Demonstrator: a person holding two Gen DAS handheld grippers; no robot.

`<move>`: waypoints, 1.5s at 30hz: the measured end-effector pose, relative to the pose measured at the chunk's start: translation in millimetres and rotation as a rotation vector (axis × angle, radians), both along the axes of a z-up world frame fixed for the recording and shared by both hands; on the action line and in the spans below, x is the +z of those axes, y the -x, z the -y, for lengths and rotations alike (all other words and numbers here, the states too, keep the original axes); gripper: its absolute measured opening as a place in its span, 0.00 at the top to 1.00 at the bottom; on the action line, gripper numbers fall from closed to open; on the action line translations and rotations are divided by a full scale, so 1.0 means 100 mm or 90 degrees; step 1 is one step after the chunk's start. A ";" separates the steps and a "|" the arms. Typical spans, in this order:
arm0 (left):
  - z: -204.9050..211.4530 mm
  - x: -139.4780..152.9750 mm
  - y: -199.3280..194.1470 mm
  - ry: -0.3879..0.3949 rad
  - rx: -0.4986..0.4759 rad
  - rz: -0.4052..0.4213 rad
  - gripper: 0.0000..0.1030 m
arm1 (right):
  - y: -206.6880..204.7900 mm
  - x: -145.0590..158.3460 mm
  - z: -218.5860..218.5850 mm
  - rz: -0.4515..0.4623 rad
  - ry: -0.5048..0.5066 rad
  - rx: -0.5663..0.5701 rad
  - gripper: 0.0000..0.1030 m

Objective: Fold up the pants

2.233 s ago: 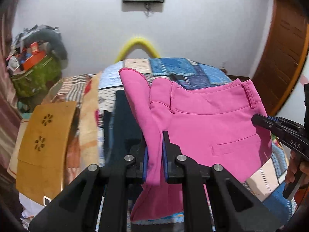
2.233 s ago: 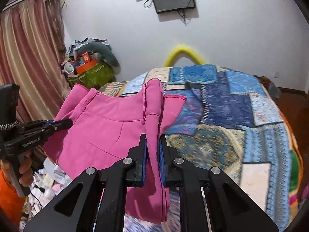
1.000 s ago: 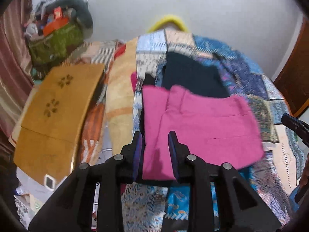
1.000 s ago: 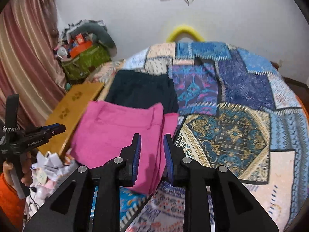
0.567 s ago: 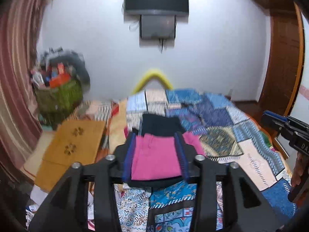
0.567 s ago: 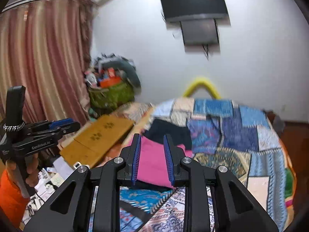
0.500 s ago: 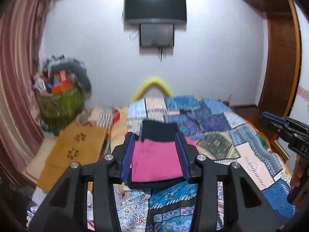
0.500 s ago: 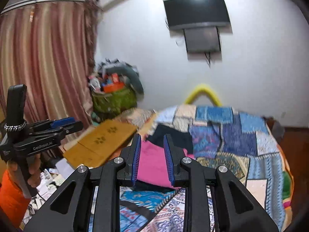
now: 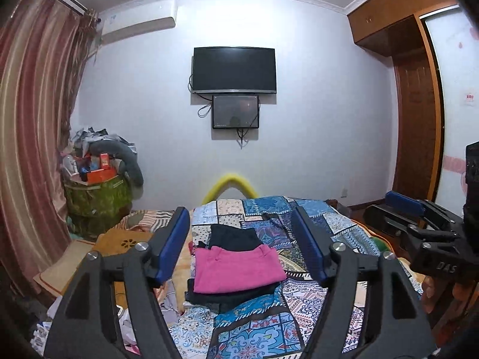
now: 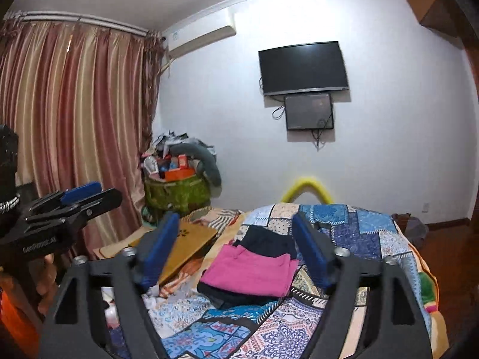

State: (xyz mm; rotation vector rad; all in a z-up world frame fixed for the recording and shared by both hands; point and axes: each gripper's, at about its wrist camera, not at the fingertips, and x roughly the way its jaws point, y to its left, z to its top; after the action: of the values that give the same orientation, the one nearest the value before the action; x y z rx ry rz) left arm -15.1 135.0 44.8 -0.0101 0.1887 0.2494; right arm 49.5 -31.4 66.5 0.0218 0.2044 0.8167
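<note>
Lettering on the two grippers

The right gripper (image 9: pixel 419 218) bore "DAS" in the left wrist view; the left gripper (image 10: pixel 86 197) bore faint "GenRobot.AI" in the right wrist view.

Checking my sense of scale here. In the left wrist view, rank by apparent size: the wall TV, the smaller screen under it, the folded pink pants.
1. Wall TV
2. Folded pink pants, nearer the camera, so its true rank is unsure
3. Smaller screen
</note>
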 end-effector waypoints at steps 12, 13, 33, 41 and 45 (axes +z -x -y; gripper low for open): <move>-0.03 -0.01 0.16 0.028 0.019 0.023 0.00 | 0.15 0.00 0.04 0.010 0.007 -0.033 0.00; -0.04 -0.01 0.15 0.027 0.020 0.023 0.00 | 0.16 0.00 0.05 0.011 0.008 -0.033 0.00; -0.02 -0.14 0.07 0.027 0.022 -0.005 0.00 | 0.18 -0.07 0.04 0.007 0.023 -0.037 0.00; -0.08 -0.15 0.04 0.038 0.023 -0.009 0.00 | 0.19 -0.08 0.06 0.005 0.024 -0.039 0.00; -0.10 -0.16 0.04 0.040 0.025 -0.009 0.00 | 0.19 -0.09 0.06 0.000 0.022 -0.039 0.00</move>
State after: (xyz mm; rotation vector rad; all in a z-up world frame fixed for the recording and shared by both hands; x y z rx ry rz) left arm -19.5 145.2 29.1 -0.0745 0.2111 0.2833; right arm 30.9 -37.2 57.0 -0.0052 0.2167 0.7512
